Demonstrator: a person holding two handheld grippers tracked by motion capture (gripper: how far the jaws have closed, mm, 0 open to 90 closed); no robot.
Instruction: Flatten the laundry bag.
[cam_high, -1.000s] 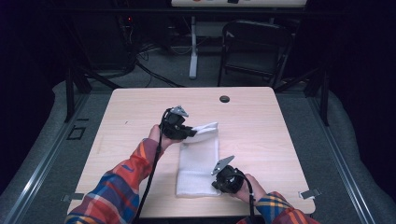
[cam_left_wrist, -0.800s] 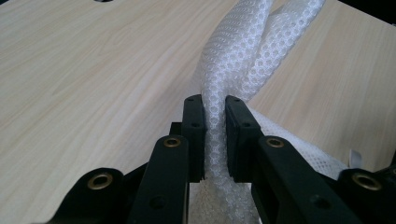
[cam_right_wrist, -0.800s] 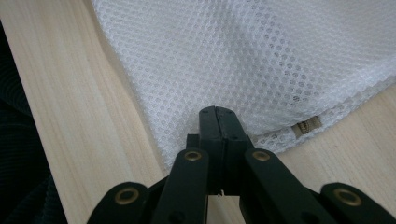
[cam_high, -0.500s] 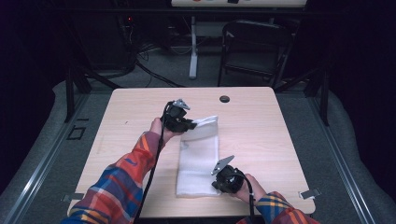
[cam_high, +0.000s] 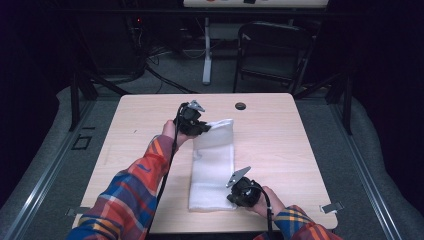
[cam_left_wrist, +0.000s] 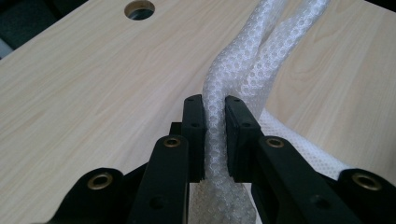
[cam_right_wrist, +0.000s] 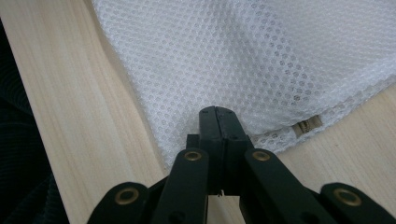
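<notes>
A white mesh bag lies lengthwise on the wooden table. My left gripper holds the bag's far end just above the table. In the left gripper view its jaws are shut on a bunched fold of the mesh. My right gripper sits low at the bag's near right corner. There its jaws are pressed together on the mesh edge, with a small zipper pull just to the right.
A round cable hole is in the table near its far edge. Beyond the table stand a dark chair and cables on the floor. Bare wood lies on both sides of the bag.
My left gripper has moved toward the far side of the table with the bag's end, drawing the bag out longer. The right gripper has stayed put.
</notes>
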